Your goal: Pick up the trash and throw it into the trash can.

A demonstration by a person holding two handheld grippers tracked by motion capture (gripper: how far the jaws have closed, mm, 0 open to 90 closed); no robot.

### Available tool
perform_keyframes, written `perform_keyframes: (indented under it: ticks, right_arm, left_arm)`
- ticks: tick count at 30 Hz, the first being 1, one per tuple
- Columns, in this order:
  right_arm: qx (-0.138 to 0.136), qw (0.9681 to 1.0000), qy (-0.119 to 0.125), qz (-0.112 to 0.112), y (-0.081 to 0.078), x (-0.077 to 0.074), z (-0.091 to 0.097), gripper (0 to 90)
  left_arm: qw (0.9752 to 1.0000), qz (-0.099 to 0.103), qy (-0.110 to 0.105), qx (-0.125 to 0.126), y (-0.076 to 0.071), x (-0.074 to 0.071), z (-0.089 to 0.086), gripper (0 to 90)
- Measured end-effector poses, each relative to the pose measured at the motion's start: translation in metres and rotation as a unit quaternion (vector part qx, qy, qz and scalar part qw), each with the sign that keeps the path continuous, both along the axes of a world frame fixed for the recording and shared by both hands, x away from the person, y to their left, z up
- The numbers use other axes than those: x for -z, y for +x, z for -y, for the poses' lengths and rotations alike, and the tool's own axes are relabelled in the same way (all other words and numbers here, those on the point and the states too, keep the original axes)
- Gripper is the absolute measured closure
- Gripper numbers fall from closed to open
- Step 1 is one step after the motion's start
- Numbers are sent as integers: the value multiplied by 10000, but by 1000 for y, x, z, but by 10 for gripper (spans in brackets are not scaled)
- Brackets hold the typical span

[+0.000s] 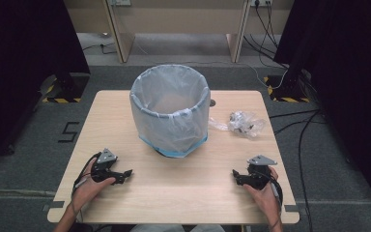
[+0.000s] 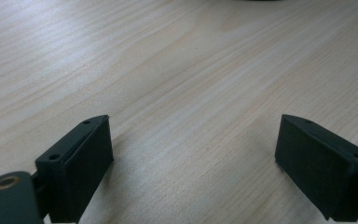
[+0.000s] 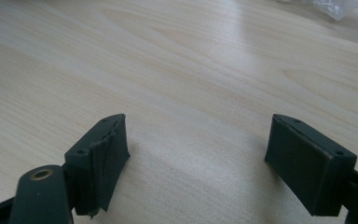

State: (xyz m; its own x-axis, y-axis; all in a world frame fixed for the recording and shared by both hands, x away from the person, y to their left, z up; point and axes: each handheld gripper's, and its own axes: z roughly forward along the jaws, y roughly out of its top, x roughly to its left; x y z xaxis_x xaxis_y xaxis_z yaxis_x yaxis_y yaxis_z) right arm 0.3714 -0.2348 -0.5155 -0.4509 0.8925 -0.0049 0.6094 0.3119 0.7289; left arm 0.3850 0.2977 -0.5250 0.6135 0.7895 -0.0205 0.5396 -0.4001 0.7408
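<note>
A round bin (image 1: 170, 112) lined with a pale translucent bag stands at the middle back of the wooden table (image 1: 174, 193). To its right lies a crumpled clear plastic wrapper (image 1: 242, 123), whose edge shows at the top of the right gripper view (image 3: 335, 5). My left gripper (image 1: 128, 175) rests near the front left, pointing right, open with bare wood between its jaws (image 2: 193, 158). Near the front right, my right gripper (image 1: 234, 175) points left and is open too, nothing between its jaws (image 3: 196, 158).
A small dark round fitting (image 1: 212, 102) sits on the table behind the bin. Cables (image 1: 294, 121) trail over the grey floor to the right. Dark curtains and stands flank both sides.
</note>
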Motion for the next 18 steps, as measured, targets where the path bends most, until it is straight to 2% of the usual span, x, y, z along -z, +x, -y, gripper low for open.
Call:
perform_keyframes:
  ticks: [11, 12, 14, 16, 18]
  right_arm:
    - [-96, 9999, 27, -3, 1, 0, 1, 203]
    - [-89, 9999, 28, 42, 1, 0, 1, 221]
    - [-33, 9995, 129, 288, 1, -2, 3, 223]
    - [-4, 9990, 291, 334, 3, -3, 6, 219]
    - [73, 9988, 320, 373, 5, -5, 9, 217]
  left_arm:
    - [10000, -1, 1, 0, 0, 0, 0, 102]
    - [10000, -1, 3, 1, 0, 0, 0, 102]
    - [10000, -1, 3, 0, 0, 0, 0, 102]
    - [10000, 0, 4, 1, 0, 0, 0, 102]
    - [10000, 0, 2, -1, 0, 0, 0, 102]
